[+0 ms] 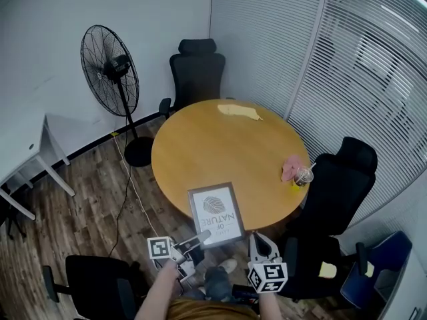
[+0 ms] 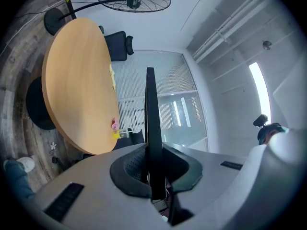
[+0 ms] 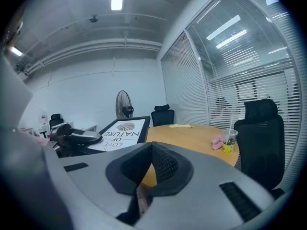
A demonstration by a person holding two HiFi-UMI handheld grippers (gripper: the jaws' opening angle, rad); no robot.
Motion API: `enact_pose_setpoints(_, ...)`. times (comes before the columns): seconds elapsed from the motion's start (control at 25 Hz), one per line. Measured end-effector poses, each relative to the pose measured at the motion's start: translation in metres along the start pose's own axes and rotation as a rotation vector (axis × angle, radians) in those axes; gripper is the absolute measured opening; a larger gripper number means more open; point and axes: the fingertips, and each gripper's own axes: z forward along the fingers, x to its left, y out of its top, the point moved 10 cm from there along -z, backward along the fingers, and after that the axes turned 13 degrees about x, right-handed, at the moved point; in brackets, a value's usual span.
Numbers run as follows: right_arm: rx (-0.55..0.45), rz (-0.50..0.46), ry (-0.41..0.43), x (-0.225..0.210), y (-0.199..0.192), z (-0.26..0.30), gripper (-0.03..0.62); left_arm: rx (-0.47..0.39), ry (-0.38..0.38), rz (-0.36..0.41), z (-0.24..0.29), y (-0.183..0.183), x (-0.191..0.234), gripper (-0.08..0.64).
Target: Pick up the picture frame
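Observation:
The picture frame [image 1: 217, 213], dark-edged with a white print, hangs tilted over the near edge of the round wooden table [image 1: 220, 145]. My left gripper [image 1: 203, 235] is shut on its lower left edge. In the left gripper view the frame [image 2: 150, 119] shows edge-on as a dark strip clamped between the pads [image 2: 129, 169]. My right gripper [image 1: 257, 240] sits just right of the frame's lower corner, apart from it, jaws shut with nothing between them. The right gripper view shows the frame [image 3: 117, 131] to the left, beyond the gripper [image 3: 152, 152].
On the table are a yellow cloth [image 1: 239, 112] at the far side and a pink item [image 1: 291, 167] beside a cup with a straw [image 1: 303, 177] at the right edge. Black chairs [image 1: 197, 72] [image 1: 340, 192] ring the table. A standing fan [image 1: 110, 72] is at left.

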Motion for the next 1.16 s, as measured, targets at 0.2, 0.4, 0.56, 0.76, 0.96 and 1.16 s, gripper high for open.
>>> enact_pose_setpoints(0.2,0.003,-0.003,0.011,0.0034,0.0006,-0.0002,0.011,-0.001,0.004,-0.003,-0.0021,0.0008,0.0008,0.058)
enact_pose_setpoints(0.4,0.005,-0.001,0.010,0.0031,0.0004,-0.0005,0.012,0.006,0.003,-0.004,-0.0001,0.0005,0.0015,0.058)
enact_pose_setpoints(0.56,0.006,-0.004,0.009,0.0032,0.0000,-0.0015,0.012,0.012,-0.001,-0.009,0.0008,-0.0007,0.0023,0.058)
enact_pose_setpoints(0.76,0.008,-0.006,0.007,0.0017,-0.0013,-0.0018,0.012,0.017,-0.010,-0.002,0.0030,0.0009,0.0025,0.058)
enact_pose_setpoints(0.96,0.010,-0.005,0.008,0.0012,-0.0023,-0.0024,0.012,0.011,-0.012,-0.012,0.0035,0.0000,0.0024,0.058)
enact_pose_setpoints(1.16,0.013,-0.009,0.004,0.0028,0.0019,-0.0036,0.012,0.011,-0.008,-0.017,0.0029,0.0011,0.0027,0.058)
